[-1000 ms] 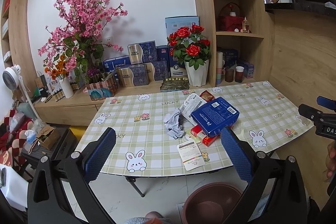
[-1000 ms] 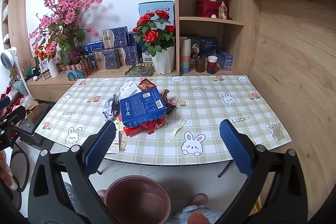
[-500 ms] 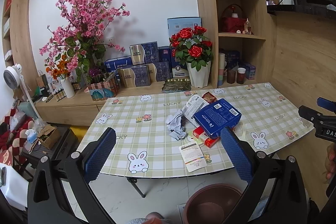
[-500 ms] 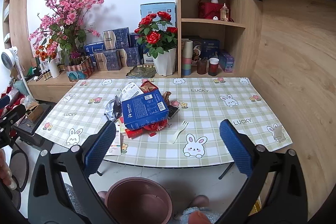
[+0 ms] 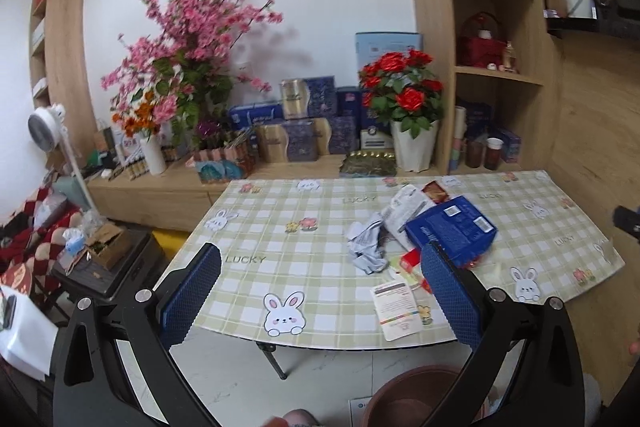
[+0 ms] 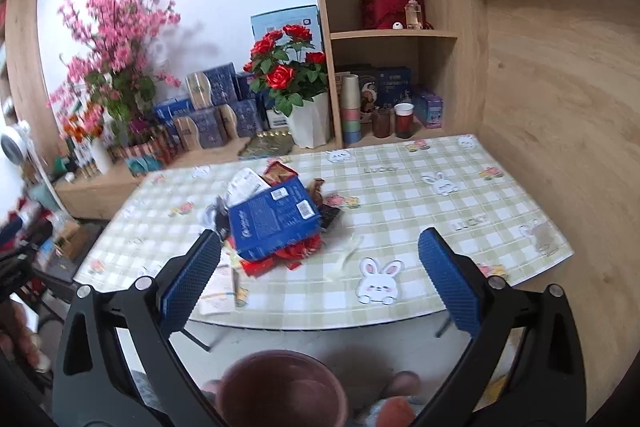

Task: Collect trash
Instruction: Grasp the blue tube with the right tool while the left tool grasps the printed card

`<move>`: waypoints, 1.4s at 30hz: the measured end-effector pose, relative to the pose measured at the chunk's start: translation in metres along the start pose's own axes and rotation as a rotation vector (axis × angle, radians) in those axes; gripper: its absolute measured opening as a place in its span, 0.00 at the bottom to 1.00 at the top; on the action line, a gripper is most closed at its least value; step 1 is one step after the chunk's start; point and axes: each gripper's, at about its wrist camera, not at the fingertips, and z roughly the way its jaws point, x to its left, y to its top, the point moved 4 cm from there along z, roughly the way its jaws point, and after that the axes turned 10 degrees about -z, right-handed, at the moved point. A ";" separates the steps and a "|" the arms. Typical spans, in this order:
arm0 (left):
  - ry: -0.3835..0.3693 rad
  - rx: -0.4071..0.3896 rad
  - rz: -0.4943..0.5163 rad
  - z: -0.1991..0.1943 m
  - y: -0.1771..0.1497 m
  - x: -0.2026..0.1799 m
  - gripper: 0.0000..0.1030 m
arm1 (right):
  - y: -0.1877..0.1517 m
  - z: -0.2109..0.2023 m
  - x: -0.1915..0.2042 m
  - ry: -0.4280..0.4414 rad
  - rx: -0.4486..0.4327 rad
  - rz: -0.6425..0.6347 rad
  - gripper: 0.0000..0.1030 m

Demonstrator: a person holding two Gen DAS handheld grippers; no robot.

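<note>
Both the left gripper (image 5: 320, 291) and right gripper (image 6: 319, 277) hang released (nothing held) near the blue box (image 6: 274, 221), above the bin (image 6: 280, 387).

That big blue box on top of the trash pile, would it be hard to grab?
The blue box looks like thin flat cardboard, so probably light and fairly stiff, though it may crush if squeezed. It lies tilted on loose wrappers, so a push would likely slide it and shift the pile.
</note>
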 end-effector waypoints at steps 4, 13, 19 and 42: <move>0.008 0.023 -0.017 0.024 -0.003 0.018 0.95 | -0.001 0.010 -0.006 0.048 -0.037 0.075 0.95; -0.104 0.025 -0.008 0.067 -0.021 0.016 0.95 | -0.020 0.077 0.003 0.064 0.090 0.068 0.95; -0.139 0.091 -0.052 0.114 -0.036 0.011 0.95 | -0.043 0.141 0.001 0.122 0.146 0.200 0.95; -0.091 0.175 0.016 0.188 -0.069 0.018 0.95 | -0.062 0.297 0.031 0.412 0.217 0.648 0.32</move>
